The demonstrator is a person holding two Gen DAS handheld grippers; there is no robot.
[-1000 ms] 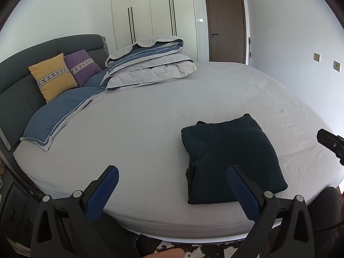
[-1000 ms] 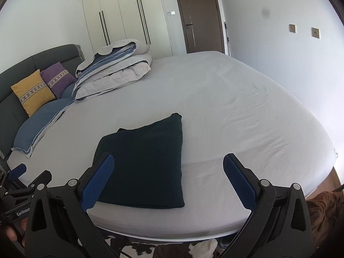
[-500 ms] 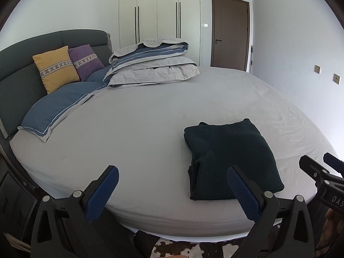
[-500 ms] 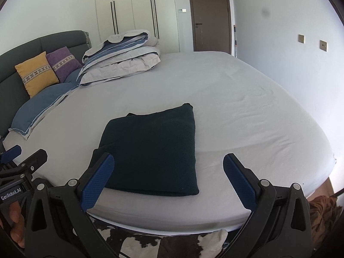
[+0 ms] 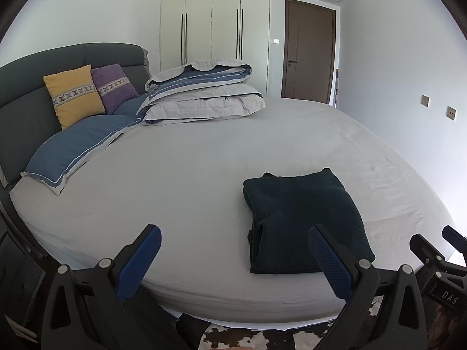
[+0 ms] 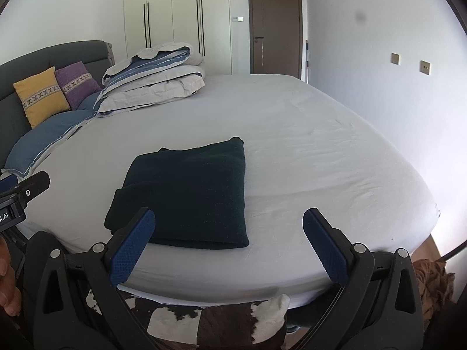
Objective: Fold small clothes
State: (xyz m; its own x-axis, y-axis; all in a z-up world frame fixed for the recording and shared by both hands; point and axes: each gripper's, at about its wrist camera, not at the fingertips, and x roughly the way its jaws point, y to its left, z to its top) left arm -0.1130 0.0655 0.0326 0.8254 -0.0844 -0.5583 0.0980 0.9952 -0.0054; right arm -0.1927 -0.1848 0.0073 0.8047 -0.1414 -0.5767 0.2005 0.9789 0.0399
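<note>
The bed fills both views, its grey sheet bowed by the fisheye lens and faintly creased toward the right. Its near edge drops out of sight behind the gripper frames at the bottom. At the upper left, the dark headboard runs off the frame, and a folded duvet is stacked beside it. A blue pillow lies flat at the left edge of the mattress. Leaning on the headboard are a yellow cushion and a purple cushion, touching side by side.

And there is the garment, dark green, folded into a neat rectangle near the front edge of the bed. It sits lower right in the left wrist view and centre-left in the right wrist view. What kind of garment it is cannot be made out, possibly a knit top.

The left gripper hangs low in its frame, jaws spread wide and empty; its right blue pad covers the garment's near corner. The right gripper is likewise spread wide with nothing between its jaws, its left pad overlapping the garment's near-left corner. At the bottom, a cowhide rug peeks between the black frames, mostly hidden. A hand is cropped at the lower-left edge of the right wrist view.
</note>
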